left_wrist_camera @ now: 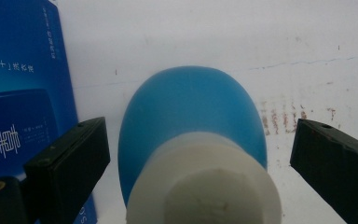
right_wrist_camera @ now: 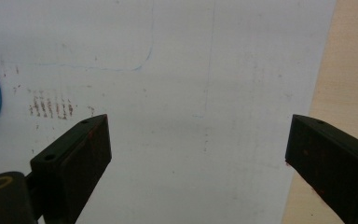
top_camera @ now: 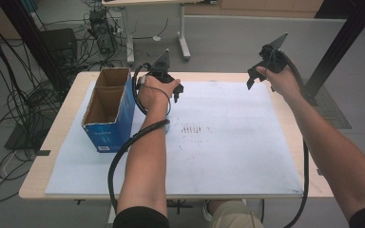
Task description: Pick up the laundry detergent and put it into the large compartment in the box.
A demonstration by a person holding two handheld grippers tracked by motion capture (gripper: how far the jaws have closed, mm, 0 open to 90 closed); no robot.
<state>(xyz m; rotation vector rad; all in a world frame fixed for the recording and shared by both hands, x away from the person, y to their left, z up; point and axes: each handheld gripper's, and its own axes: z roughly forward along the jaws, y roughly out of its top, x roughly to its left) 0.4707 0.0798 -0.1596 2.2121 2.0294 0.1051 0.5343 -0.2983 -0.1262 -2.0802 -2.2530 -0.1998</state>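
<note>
The left gripper (left_wrist_camera: 200, 154) hangs spread around a blue-and-white bottle (left_wrist_camera: 193, 140) beside the blue box (top_camera: 108, 111), the right gripper (right_wrist_camera: 198, 158) spread over the white mat (right_wrist_camera: 191, 70).

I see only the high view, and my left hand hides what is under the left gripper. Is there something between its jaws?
Observer: Yes. The left gripper view shows a blue bottle with a white cap, the cap end facing the camera. The left gripper has its jaws wide on either side of the bottle, not touching it.
Operator: What is next to it?
Observer: The blue box stands beside it, on the left jaw's side. A strip of white mat shows between them.
Operator: And my other hand?
Observer: The right gripper is open over bare mat, close to the mat edge and the wooden table.
</note>
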